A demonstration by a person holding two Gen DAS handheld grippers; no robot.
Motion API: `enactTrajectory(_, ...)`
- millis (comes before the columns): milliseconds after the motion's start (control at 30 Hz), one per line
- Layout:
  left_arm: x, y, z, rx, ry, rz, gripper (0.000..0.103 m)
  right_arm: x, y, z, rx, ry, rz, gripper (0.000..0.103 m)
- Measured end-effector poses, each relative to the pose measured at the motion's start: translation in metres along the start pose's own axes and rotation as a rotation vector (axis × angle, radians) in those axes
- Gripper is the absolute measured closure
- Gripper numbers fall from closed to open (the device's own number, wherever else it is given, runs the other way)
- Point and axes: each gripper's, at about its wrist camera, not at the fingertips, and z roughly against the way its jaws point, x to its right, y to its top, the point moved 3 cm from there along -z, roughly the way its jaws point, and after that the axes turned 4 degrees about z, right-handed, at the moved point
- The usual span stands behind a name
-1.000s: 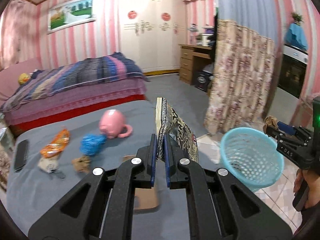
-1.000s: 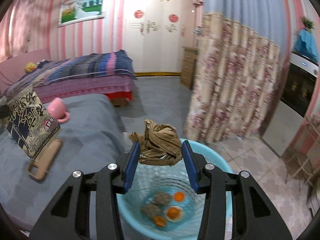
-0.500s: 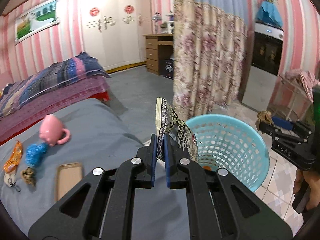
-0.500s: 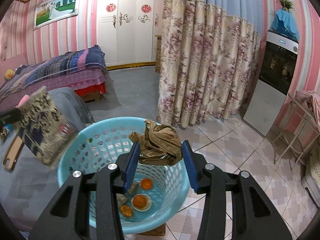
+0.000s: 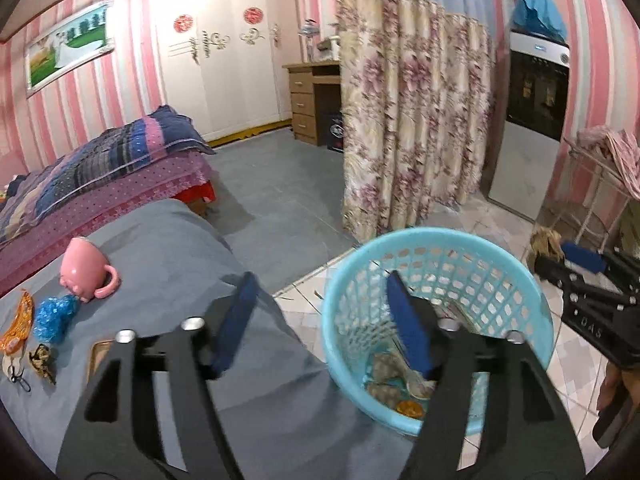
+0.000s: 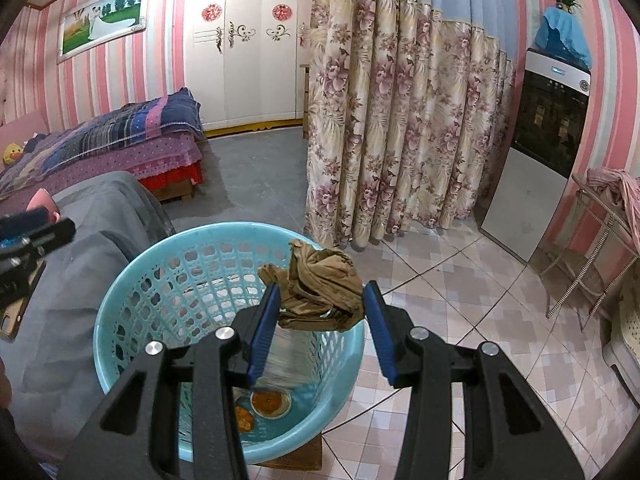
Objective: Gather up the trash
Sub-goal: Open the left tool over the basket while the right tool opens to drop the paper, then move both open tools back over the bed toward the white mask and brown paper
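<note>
The light blue mesh basket [image 5: 440, 234] stands on the tiled floor beside the grey bed. My left gripper [image 5: 320, 284] hangs over its near rim; its jaws are opening and nothing is between them. It also shows at the left edge of the right wrist view as the left gripper [image 6: 36, 224]. My right gripper [image 6: 322, 300] is shut on a crumpled brown wrapper [image 6: 320, 280], held above the basket [image 6: 120, 300]. Orange scraps [image 6: 270, 402] and a blurred pale shape [image 6: 288, 348] lie inside. An orange wrapper [image 5: 18, 324], a blue crumpled wrapper [image 5: 54, 316] and a brown scrap [image 5: 42, 360] lie on the bed.
A pink mug [image 5: 86, 270] lies on its side on the grey bed cover [image 5: 180, 248], and a phone [image 5: 96, 356] lies near my left gripper. A floral curtain [image 5: 412, 128] hangs behind the basket. A wire rack [image 6: 600, 240] stands at the right.
My left jaws have opened and the patterned snack bag has left them. Both grippers have swung from the bed towards the basket and dipped. The right gripper keeps hold of the brown wrapper.
</note>
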Motion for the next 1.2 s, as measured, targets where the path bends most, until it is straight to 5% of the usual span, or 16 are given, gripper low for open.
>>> enactTrajectory(100, -0.019, 0.0, 0.007, 0.027, 0.035, 0.041, 0.014, -0.005, -0.002, -0.004, -0.004, 0.005, 0.003, 0.059)
enactTrajectory(433, -0.081, -0.018, 0.024, 0.009, 0.124, 0.133, 0.007, -0.037, -0.009, -0.017, -0.017, 0.027, 0.009, 0.058)
enactTrajectory(567, -0.099, -0.027, 0.031, -0.001, 0.146, 0.153, 0.007, -0.042, -0.002, -0.017, 0.012, 0.029, -0.009, 0.031)
enactTrajectory(700, -0.116, -0.031, 0.04, 0.003, 0.158, 0.181, 0.006, -0.051, 0.006, -0.011, 0.048, 0.0, 0.014, 0.015)
enactTrajectory(867, -0.133, -0.032, 0.054, 0.014, 0.174, 0.2, 0.006, -0.06, 0.01, 0.0, 0.084, -0.034, 0.009, 0.005)
enactTrajectory(1200, -0.205, -0.044, 0.093, 0.028, 0.252, 0.252, 0.006, -0.117, 0.024, 0.005, 0.079, 0.023, 0.014, 0.005)
